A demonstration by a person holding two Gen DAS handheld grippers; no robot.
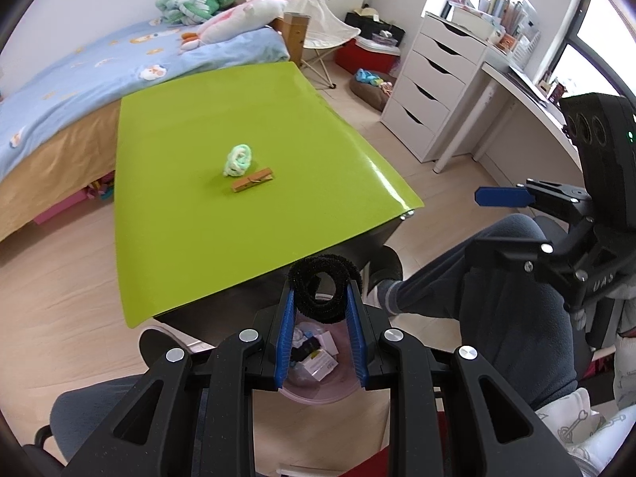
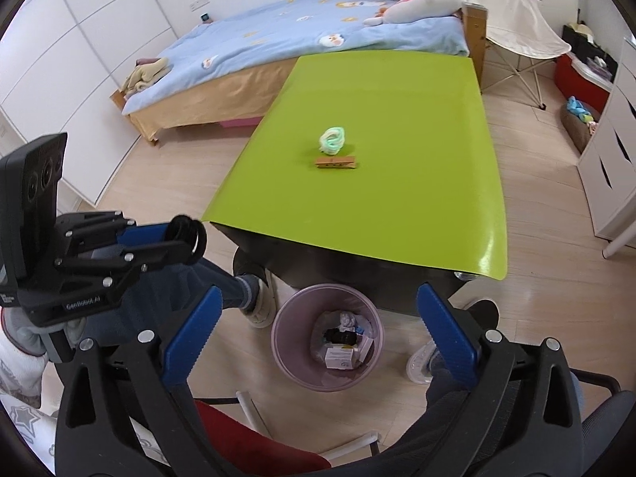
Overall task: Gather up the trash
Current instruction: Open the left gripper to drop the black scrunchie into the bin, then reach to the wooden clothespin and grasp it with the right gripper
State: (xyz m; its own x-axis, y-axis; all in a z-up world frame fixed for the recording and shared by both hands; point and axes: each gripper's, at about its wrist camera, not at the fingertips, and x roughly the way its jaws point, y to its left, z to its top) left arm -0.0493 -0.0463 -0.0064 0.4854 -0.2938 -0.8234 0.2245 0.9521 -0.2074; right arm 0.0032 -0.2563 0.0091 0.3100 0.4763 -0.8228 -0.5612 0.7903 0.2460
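Left hand-held gripper [image 1: 320, 298] clamps black velcro roll [image 1: 324, 286] above pink bin [image 2: 328, 340] w/ trash; right hand-held gripper [image 2: 318, 328] spread apart. Green table [image 2: 377, 151] holds clothespin [image 2: 337, 163] & green cord bundle [image 2: 333, 140].

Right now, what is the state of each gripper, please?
Left gripper: closed on the black fuzzy coiled strip.
Right gripper: open, holding nothing.
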